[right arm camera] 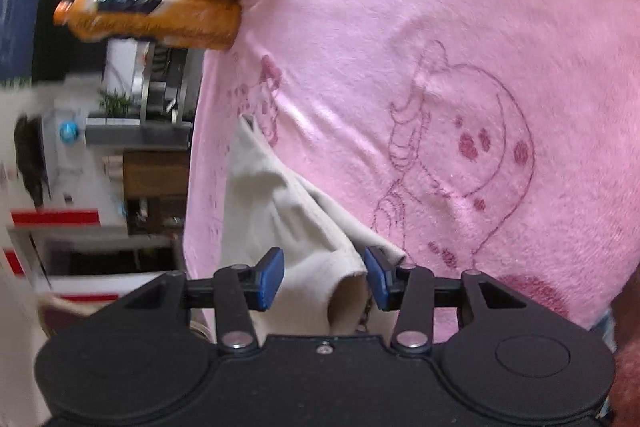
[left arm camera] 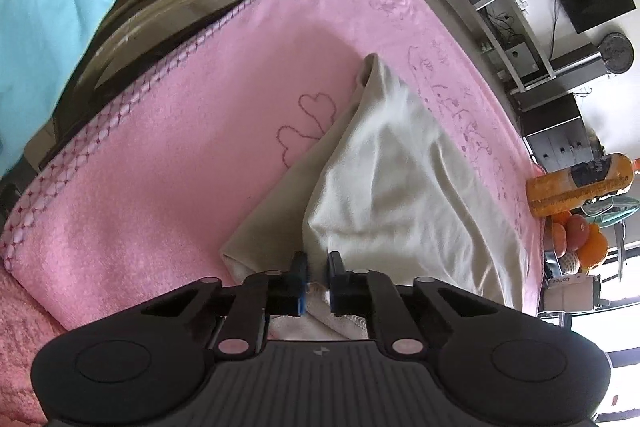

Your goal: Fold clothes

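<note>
Left hand-held gripper [left arm camera: 318, 277] pinching cream garment [left arm camera: 400, 187], right hand-held gripper [right arm camera: 325, 277] parted

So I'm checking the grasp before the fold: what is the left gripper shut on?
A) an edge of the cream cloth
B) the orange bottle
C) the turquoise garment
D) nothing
A: in the left wrist view the left gripper has its pads pinched on the near edge of the cream cloth, which lies on the pink towel.

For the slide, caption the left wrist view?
Left gripper shut on cream garment edge, atop pink towel.
</note>
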